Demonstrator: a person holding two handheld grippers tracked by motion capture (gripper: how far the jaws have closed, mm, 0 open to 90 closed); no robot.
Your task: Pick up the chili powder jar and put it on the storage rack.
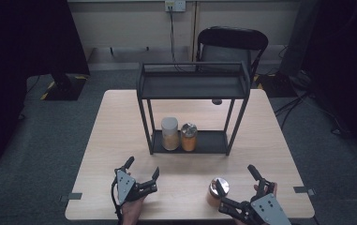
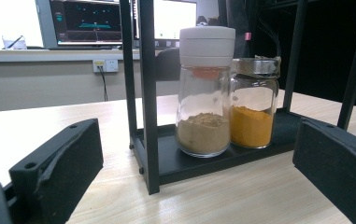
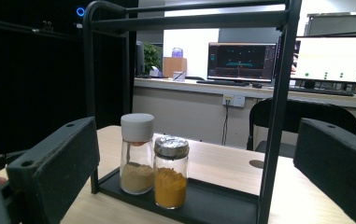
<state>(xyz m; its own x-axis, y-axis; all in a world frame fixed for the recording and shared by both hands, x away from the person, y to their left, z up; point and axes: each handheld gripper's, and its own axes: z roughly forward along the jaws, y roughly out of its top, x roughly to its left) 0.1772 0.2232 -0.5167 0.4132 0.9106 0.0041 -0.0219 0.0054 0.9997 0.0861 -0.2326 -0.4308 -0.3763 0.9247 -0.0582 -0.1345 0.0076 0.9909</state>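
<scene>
Nearest the person, both grippers rest low over the front of the wooden table [image 1: 120, 122], each with its jaws spread wide and nothing between them: the left gripper [image 1: 142, 169] sits well clear of everything, while the right gripper [image 1: 236, 180] has a silver-capped jar [image 1: 219, 191] just beside its left jaw — touching or merely close, I cannot tell from above. That jar stands alone on the bare tabletop, short of the rack, and it looks to be the one awaiting its turn. Further back stands the black two-tier rack [image 1: 193, 87], and on its lower shelf two jars are already set upright side by side, seemingly touching: a white-capped jar [image 2: 205, 91] of tan powder on the left and a foil-topped jar [image 2: 254, 101] of orange powder to its right. There is free shelf to the right of them, and the upper shelf looks bare. So, as I judge it, the job of stocking the rack is well on its way — two jars placed, one left on the table to be gripped, lifted and slid in beside the others. Behind the table is a dark folding chair [image 1: 232, 46].
</scene>
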